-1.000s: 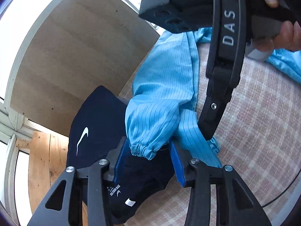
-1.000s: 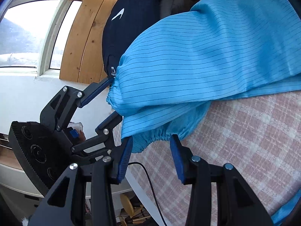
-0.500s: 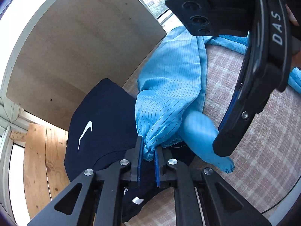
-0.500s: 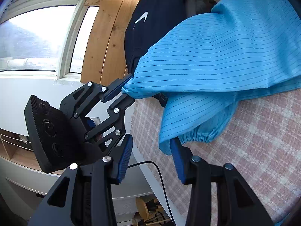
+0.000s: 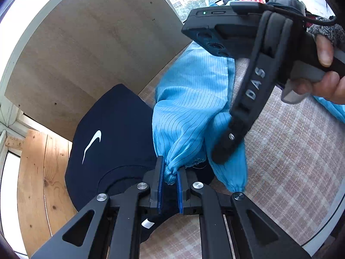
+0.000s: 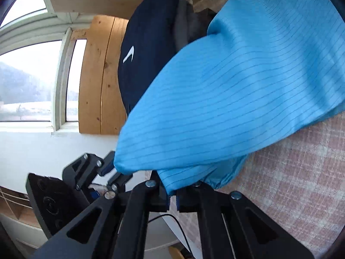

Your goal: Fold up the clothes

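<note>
Blue garment [image 5: 189,99], a thin pinstriped piece with elastic cuffs, lies on a bench [image 5: 297,155] covered in pink plaid cloth, and part of it drapes over a navy top [image 5: 114,133] at the bench's far left edge. The left gripper [image 5: 170,180] has its fingers [image 5: 160,179] pinched on one gathered cuff, the fabric bunched between the blue pads. The right gripper [image 6: 171,196] is just closing, its fingers pressed nearly together on the hem of the other cuff [image 6: 207,180], which in the right wrist view dips between the pads; the hold looks thin, only the edge of the cloth being caught. A hand [image 5: 325,73] grips the right tool's handle in the left wrist view. The step in hand appears to be the taking hold: both sleeve or leg ends are gathered, one in each gripper, and the two cuffs sit near each other at the bench's left end. No fold is made yet; most of the garment lies loose and rumpled toward the right. The next move probably calls for lifting both cuffs together, clear of the navy top so it is not dragged, then carrying them across the garment's body with the cloth kept taut between the grippers so it lays flat. The right grip may slip if pulled hard.
</note>
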The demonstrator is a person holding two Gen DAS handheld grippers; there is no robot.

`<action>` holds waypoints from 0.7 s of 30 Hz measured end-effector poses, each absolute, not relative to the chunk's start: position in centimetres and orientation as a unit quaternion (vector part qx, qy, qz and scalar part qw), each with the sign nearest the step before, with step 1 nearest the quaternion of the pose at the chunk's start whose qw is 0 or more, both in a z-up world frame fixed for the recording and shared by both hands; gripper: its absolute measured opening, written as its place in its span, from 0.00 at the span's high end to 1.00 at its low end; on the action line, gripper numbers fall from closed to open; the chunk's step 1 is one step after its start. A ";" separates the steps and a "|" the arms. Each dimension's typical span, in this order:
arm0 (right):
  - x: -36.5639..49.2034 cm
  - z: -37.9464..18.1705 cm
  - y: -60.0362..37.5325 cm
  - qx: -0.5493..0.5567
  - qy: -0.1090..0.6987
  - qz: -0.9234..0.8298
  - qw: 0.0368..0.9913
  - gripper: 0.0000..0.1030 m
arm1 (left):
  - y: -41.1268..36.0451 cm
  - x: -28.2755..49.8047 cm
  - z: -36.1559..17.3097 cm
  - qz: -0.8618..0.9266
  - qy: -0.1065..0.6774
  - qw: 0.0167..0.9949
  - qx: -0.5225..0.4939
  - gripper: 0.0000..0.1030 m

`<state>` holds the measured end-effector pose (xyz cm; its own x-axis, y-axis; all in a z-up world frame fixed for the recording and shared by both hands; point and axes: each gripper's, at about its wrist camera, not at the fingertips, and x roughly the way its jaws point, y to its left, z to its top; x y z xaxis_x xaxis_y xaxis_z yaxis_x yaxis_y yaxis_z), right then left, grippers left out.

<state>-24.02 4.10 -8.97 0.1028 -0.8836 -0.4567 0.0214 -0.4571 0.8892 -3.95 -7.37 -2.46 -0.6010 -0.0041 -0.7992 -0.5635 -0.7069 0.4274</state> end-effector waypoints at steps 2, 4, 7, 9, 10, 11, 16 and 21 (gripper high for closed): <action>-25.4 -8.9 4.0 0.626 -0.367 -0.571 0.383 0.97 | -7.6 -4.2 -2.6 0.830 0.326 0.175 -0.418 0.91; -26.1 -8.8 3.6 0.628 -0.378 -0.561 0.383 0.97 | -7.7 -4.5 -2.7 0.832 0.311 0.182 -0.422 0.90; -25.9 -8.5 4.0 0.630 -0.379 -0.548 0.398 0.97 | -7.4 -4.5 -2.4 0.840 0.299 0.184 -0.413 0.84; -25.5 -8.4 4.4 0.632 -0.376 -0.541 0.407 0.97 | -7.3 -4.6 -2.2 0.847 0.290 0.184 -0.406 0.72; -25.3 -8.5 4.3 0.633 -0.377 -0.538 0.409 0.97 | -7.4 -4.5 -2.1 0.850 0.286 0.183 -0.404 0.60; -25.0 -8.4 4.0 0.634 -0.379 -0.536 0.410 0.97 | -7.5 -4.5 -2.0 0.852 0.282 0.182 -0.402 0.56; -24.9 -8.1 4.2 0.631 -0.393 -0.532 0.406 0.97 | -7.3 -3.3 -1.7 0.850 0.285 0.171 -0.408 0.56; -25.2 -8.3 4.4 0.631 -0.403 -0.527 0.401 0.97 | -5.3 -1.7 -1.3 0.851 0.301 0.181 -0.390 0.50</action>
<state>-25.15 4.36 -8.27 0.1197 -0.9321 -0.3418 -0.0862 -0.3527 0.9317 -1.73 -5.32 -1.28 -0.6295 0.0733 -0.7735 -0.5435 -0.7530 0.3710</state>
